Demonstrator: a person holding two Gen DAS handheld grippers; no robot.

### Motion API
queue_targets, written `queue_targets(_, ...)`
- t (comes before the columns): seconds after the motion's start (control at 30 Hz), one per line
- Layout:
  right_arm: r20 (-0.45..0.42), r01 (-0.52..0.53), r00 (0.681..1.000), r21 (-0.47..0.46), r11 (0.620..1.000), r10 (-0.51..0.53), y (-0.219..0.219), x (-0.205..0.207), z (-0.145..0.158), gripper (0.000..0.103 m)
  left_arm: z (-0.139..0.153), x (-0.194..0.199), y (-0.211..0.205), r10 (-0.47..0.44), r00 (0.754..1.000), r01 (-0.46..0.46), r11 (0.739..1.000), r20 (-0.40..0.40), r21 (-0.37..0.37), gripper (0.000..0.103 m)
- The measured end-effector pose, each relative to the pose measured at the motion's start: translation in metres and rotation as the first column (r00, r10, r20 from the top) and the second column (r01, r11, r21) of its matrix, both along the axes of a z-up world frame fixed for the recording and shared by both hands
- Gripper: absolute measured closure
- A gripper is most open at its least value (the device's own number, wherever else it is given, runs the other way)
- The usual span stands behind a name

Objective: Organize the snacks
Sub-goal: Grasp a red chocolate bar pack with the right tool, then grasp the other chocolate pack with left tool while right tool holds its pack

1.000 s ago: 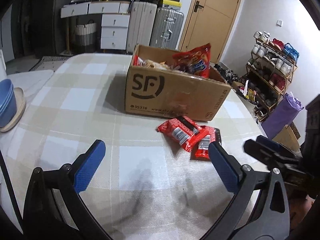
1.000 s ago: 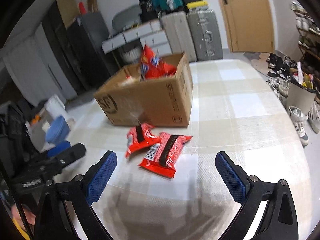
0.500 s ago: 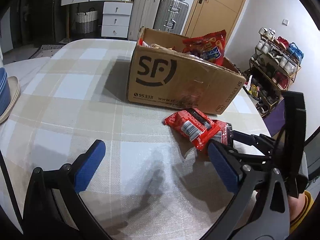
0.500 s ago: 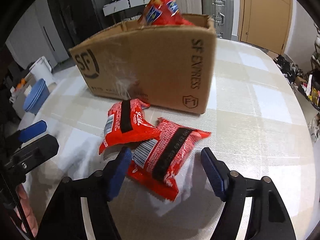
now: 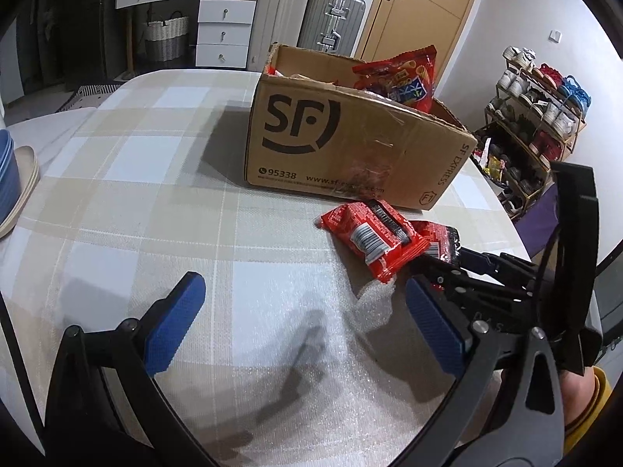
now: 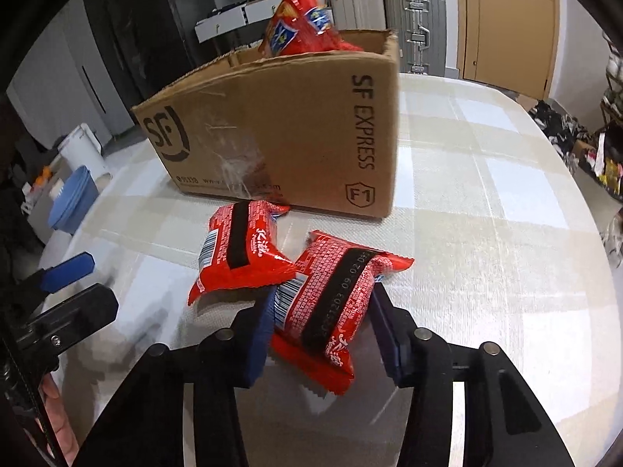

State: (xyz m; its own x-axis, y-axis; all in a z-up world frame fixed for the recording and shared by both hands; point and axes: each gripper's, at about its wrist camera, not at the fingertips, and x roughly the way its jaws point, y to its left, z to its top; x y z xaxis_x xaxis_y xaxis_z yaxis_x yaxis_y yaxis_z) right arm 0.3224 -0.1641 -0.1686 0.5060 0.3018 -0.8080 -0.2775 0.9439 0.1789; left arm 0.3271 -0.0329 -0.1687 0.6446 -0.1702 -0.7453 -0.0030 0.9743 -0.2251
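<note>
Two red snack packets lie on the checked tablecloth in front of a cardboard SF box [image 6: 296,136]. My right gripper [image 6: 321,330] is shut on the nearer red packet [image 6: 331,295], its blue pads pressing both sides. The other red packet [image 6: 241,253] lies just left of it, overlapping its edge, and shows in the left wrist view [image 5: 370,233]. The box [image 5: 350,148] holds several snacks, with a tall red bag [image 5: 401,78] sticking up. My left gripper [image 5: 307,323] is open and empty above the cloth, left of the packets.
Blue bowls [image 6: 74,198] stand at the table's left edge. Suitcases [image 5: 331,19] and white drawers [image 5: 222,27] stand behind the table. A shoe rack [image 5: 537,116] stands at the right. The table edge curves round on the right.
My right gripper has moved forward over the nearer red packet and closed on it. The left gripper has come a little nearer the box and stayed open.
</note>
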Motion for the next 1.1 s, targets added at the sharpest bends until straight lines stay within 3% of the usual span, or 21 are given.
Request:
queue_targets(0.33, 0.032, -0.013, 0.999, 0.084, 0.996, 0.010, -0.026, -0.037, 0.012, 0.056, 0.007, -0.001, 0.003, 0.007, 0.999, -0.006, 1.000, -0.036, 0.018, 0.001)
queue_targets(0.47, 0.016, 0.012, 1.000, 0.178, 0.984, -0.015, -0.046, -0.047, 0.011, 0.056, 0.012, 0.014, -0.007, -0.018, 0.998, 0.019, 1.000, -0.066, 0.023, 0.001)
queue_targets(0.6, -0.023, 0.031, 0.999, 0.224, 0.974, -0.027, -0.059, -0.057, 0.009, 0.056, 0.018, 0.027, -0.027, -0.063, 0.994, 0.060, 0.997, -0.088, -0.039, 0.001)
queue_targets(0.7, -0.007, 0.032, 0.999, 0.255, 0.967, -0.031, -0.069, -0.069, 0.018, 0.056, 0.018, 0.035, -0.045, -0.051, 0.995, 0.054, 0.998, -0.090, 0.030, 0.001)
queue_targets(0.87, 0.003, 0.045, 0.999, 0.262, 0.964, -0.047, -0.076, -0.081, 0.022, 0.056, 0.006, 0.055, -0.059, -0.041, 0.990, 0.045, 0.999, -0.137, 0.025, 0.001)
queue_targets(1.1, -0.004, 0.042, 0.999, 0.258, 0.965, -0.042, -0.077, -0.088, 0.017, 0.056, -0.003, 0.079, -0.074, 0.004, 0.990, 0.014, 0.992, -0.140, 0.127, 0.001)
